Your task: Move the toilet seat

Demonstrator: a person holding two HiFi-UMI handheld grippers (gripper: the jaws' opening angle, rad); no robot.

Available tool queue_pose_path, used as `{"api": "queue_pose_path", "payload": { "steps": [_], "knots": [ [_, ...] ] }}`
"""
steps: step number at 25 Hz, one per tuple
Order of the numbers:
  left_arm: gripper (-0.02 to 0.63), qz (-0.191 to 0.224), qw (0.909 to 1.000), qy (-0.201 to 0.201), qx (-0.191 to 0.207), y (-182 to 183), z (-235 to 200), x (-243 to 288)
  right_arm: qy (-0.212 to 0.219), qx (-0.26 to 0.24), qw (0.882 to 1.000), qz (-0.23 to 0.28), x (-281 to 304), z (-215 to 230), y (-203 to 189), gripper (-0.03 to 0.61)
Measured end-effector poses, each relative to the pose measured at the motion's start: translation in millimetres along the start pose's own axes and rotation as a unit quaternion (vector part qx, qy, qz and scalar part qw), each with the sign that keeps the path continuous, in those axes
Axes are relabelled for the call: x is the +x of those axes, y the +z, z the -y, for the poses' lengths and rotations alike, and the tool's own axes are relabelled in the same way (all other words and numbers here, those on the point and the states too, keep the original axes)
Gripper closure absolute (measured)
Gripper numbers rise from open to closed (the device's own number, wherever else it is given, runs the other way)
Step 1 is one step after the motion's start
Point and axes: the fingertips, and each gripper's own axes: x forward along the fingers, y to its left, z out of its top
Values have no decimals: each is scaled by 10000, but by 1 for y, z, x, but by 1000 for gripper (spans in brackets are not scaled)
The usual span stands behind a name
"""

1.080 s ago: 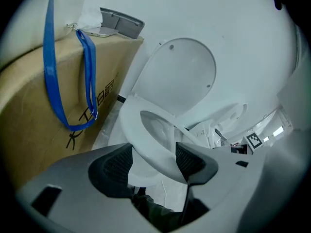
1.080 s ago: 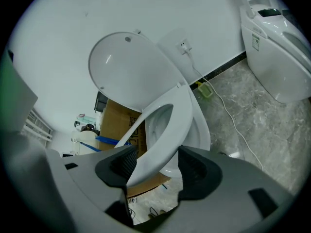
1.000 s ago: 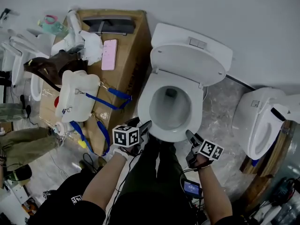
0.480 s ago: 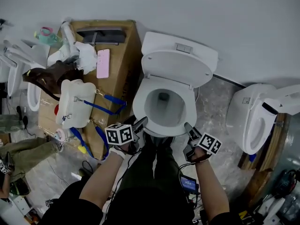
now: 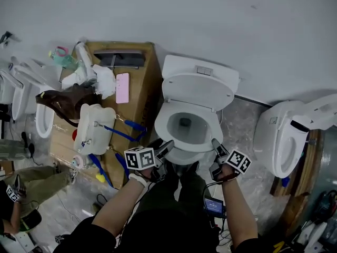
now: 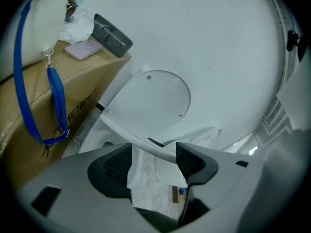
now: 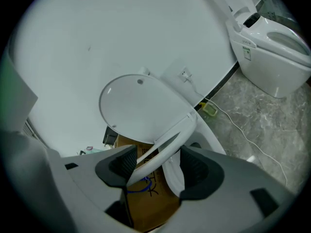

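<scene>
**Head view.** A white toilet stands against the wall with its lid point(image 5: 197, 91) raised. The toilet seat point(image 5: 164, 121) rings the bowl below it. The left gripper point(image 5: 164, 147) sits at the seat's front left and the right gripper point(image 5: 216, 144) at its front right, one on each side of the front rim. A cardboard box point(image 5: 142, 88) stands just beside the toilet on the left, with a pink phone point(image 5: 122, 87) and a white bag point(image 5: 95, 128) on top. A second toilet point(image 5: 279, 136) stands well apart on the right.

**Left gripper view.** The left gripper point(image 6: 154, 154) has its two dark pads apart. The toilet seat point(image 6: 127, 130) runs slantwise across the gap, tilted up off the bowl. The gap is wider than the rim is thick. The lid point(image 6: 150, 98) leans back behind it, and a blue strap point(image 6: 57, 98) hangs against the box point(image 6: 48, 110).

**Right gripper view.** The right gripper point(image 7: 158, 161) likewise has its pads spread. The seat point(image 7: 167, 142) passes between them, close against one pad, with open space between it and the bowl. The lid point(image 7: 138, 108) stands behind it. The second toilet point(image 7: 272, 52) stands on the marble floor point(image 7: 243, 115).
</scene>
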Motion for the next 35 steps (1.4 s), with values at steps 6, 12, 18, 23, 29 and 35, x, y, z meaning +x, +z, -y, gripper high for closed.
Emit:
{"api": "queue_pose_path", "payload": {
  "steps": [6,12,18,23,29,35],
  "knots": [
    [334,53,9935,298,1097,5,23,-4,75,166,9997,140,0,-8,15,302],
    [336,229,9758,641,2077,24,40,-4,243,216,9995,-31,6,-15,26,302],
    [335,429,9758,716,2023,40,51,10,488,327,9982,-124,5,-24,41,302],
    [336,563,9776,755,1881,50,60,13,822,509,9953,-69,-2,-34,51,301],
    [337,813,9725,1134,1867,64,61,14,220,384,9986,-288,-14,-35,43,296],
    [337,738,9692,901,2170,68,84,30,302,353,9987,-224,-16,-38,47,296]
  ]
}}
